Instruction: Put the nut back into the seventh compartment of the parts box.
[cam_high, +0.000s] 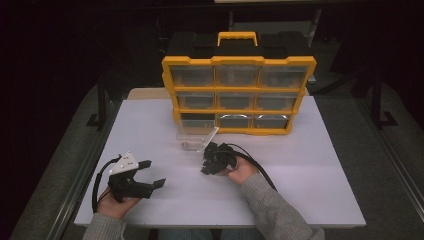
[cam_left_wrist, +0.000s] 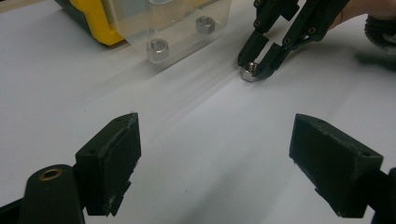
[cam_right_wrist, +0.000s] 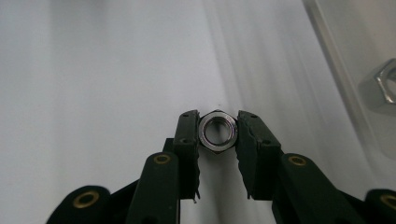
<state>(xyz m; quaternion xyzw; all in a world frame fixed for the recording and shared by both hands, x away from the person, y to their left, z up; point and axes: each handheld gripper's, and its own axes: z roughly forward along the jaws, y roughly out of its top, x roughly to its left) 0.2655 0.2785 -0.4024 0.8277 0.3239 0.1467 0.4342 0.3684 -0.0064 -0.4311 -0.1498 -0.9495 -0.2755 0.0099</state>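
A steel hex nut (cam_right_wrist: 217, 131) lies flat on the white table, and my right gripper (cam_right_wrist: 217, 122) is shut on it, one pad against each side. The same nut (cam_left_wrist: 250, 71) appears in the left gripper view, under the tips of the right gripper (cam_left_wrist: 256, 65). In the high view the right gripper (cam_high: 206, 165) points down just in front of a clear plastic drawer (cam_high: 196, 139). My left gripper (cam_high: 152, 172) rests at the table's front left, open, with nothing between its fingers (cam_left_wrist: 112, 154).
A yellow and black drawer organizer (cam_high: 239, 95) stands at the back of the white table (cam_high: 310, 170). The pulled-out clear drawer (cam_left_wrist: 177, 23) holds two more nuts (cam_left_wrist: 158, 46). Dark floor surrounds the table.
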